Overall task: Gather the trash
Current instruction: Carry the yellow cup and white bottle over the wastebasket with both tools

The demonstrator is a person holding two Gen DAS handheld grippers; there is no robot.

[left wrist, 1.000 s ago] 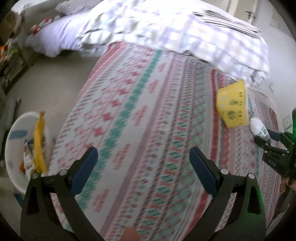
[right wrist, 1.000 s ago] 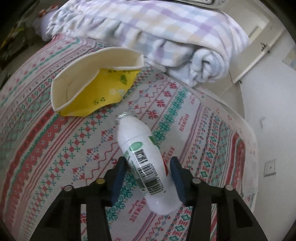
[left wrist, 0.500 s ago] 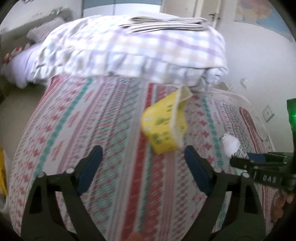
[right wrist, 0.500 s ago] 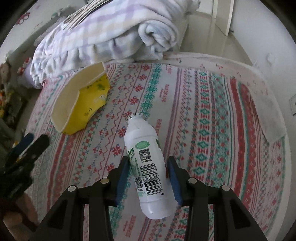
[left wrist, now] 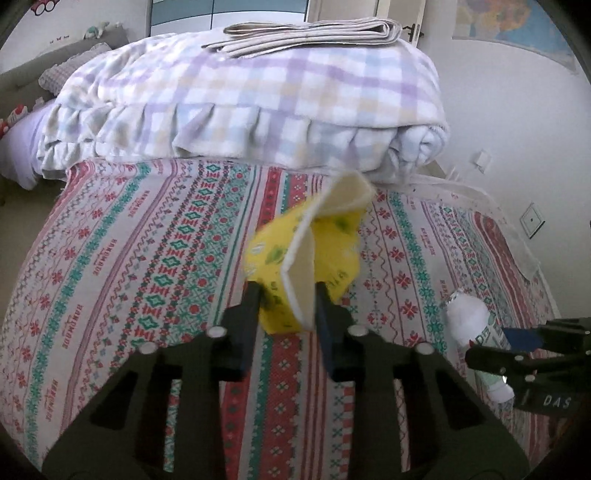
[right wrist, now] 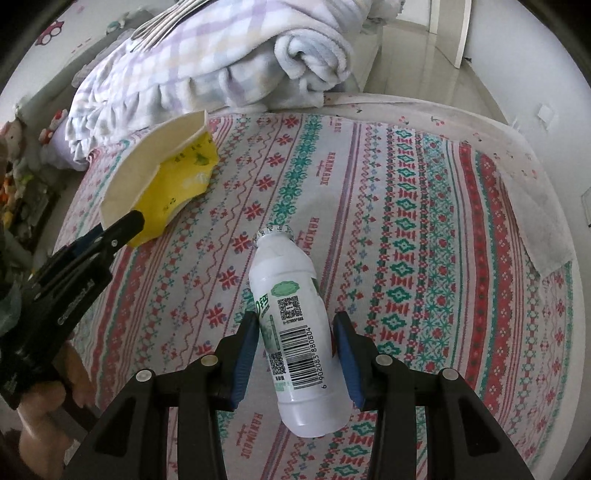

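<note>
A crushed yellow paper cup [left wrist: 332, 251] with a cream inside lies on the patterned bedspread [left wrist: 147, 258]. My left gripper [left wrist: 286, 295] is closing on the cup's near end, and its pads press the flattened wall between them. The right wrist view shows the same cup [right wrist: 177, 184] with the left gripper [right wrist: 125, 225] at its edge. My right gripper [right wrist: 295, 325] is shut on a white plastic bottle [right wrist: 295, 332] with a barcode label, neck pointing away, held just above the bedspread. That bottle [left wrist: 469, 317] also shows at the right of the left wrist view.
A folded checked blanket [left wrist: 258, 103] with newspapers [left wrist: 314, 33] on top fills the far side of the bed. A white wall with a socket [left wrist: 532, 221] stands to the right. A person's hand [right wrist: 44, 406] holds the left gripper. Stuffed toys [right wrist: 14, 155] sit at the far left.
My left gripper swung from the bed's left edge over to the yellow cup and closed on it. The right gripper rolled a little, still holding the bottle.
</note>
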